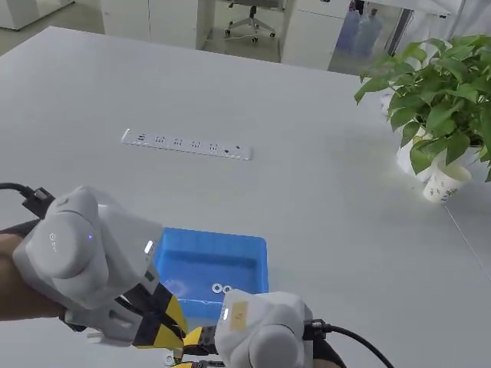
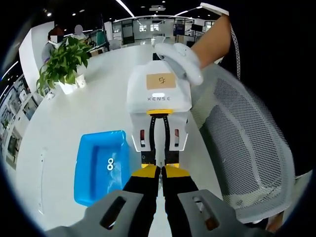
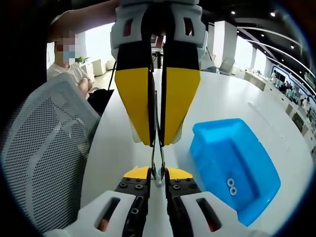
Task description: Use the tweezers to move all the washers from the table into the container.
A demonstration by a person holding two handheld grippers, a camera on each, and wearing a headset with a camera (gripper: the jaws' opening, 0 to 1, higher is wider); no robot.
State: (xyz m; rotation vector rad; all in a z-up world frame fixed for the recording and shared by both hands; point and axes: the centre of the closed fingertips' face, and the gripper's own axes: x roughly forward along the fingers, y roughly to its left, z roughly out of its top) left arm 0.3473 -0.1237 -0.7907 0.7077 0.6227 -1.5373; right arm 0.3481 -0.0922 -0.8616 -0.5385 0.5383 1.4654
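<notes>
The left tool (image 2: 160, 171) and the right tool (image 3: 158, 174) are meeting nose to nose low over the white desk (image 1: 307, 192). Both are clenching the same thin silver metal tweezers (image 3: 158, 155). The left tool's broad yellow pads are pressing on the middle of the shank. The right tool's jaw tips are pinching one end of it, though I cannot tell whether that is the joined end or the points.

The shallow blue plastic container (image 1: 201, 261) is sitting just ahead of both tools, on the side away from the person. Two small silver metal washers (image 1: 221, 289) are lying in it, touching each other, near the wall closest to the tools. The tools are hiding the desk beneath them, so I cannot tell whether more washers are waiting there.

The tweezers are looking light, smooth and springy, stiff along their length but easily squeezed across it. Judging by that, they are likely to swivel or slide in a grip taken at a single spot. The sensible hold seems to be across the two flat arms at mid-shank. There one tool's squeeze closes the points, which stay free and well beyond the jaws.

The washers are tiny, flat, hard and slick. Pinching one by its rim, or with one point through the hole, seems safest, since a hard squeeze could flick it away.
</notes>
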